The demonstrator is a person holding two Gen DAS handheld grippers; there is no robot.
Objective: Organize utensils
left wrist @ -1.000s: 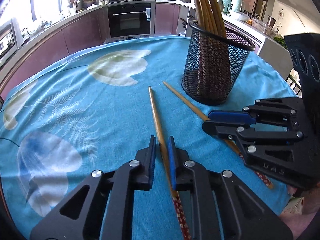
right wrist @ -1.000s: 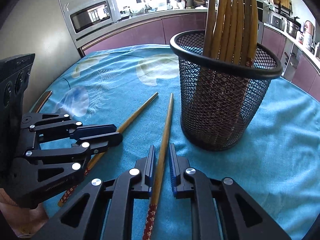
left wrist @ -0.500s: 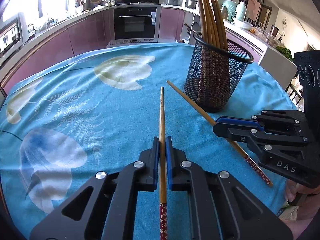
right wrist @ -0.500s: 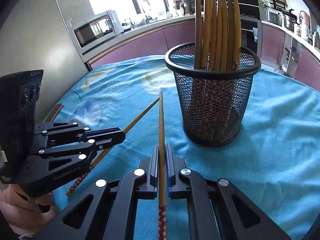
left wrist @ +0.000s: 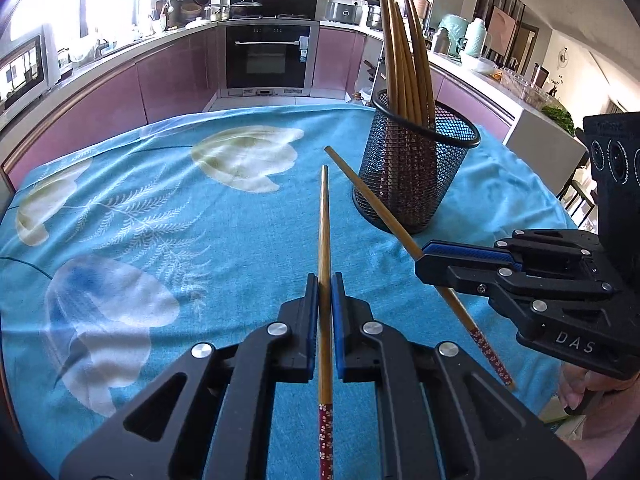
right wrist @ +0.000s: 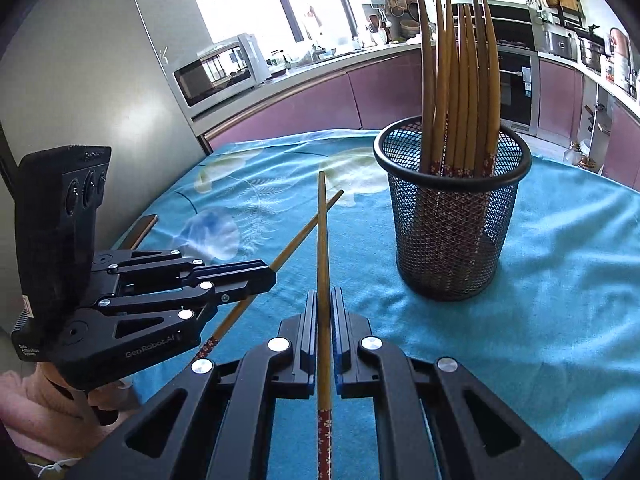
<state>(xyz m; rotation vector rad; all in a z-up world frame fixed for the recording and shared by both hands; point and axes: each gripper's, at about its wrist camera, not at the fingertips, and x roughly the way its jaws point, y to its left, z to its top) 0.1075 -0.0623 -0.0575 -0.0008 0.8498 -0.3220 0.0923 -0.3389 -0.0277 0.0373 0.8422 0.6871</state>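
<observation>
My left gripper (left wrist: pixel 325 280) was matt black plastic with bright metal screw heads and blue ribbed pads; my right gripper (right wrist: pixel 325 298) looked the same. The chopstick (left wrist: pixel 325 240) it held was smooth, lightly glossy wood with a red flower-patterned end. The holder (right wrist: pixel 454 216) was black wire mesh with a smooth rim. The tablecloth (left wrist: pixel 180 220) was soft, matt turquoise cloth, faintly creased. The oven (left wrist: pixel 272 56) front was glossy dark glass.
</observation>
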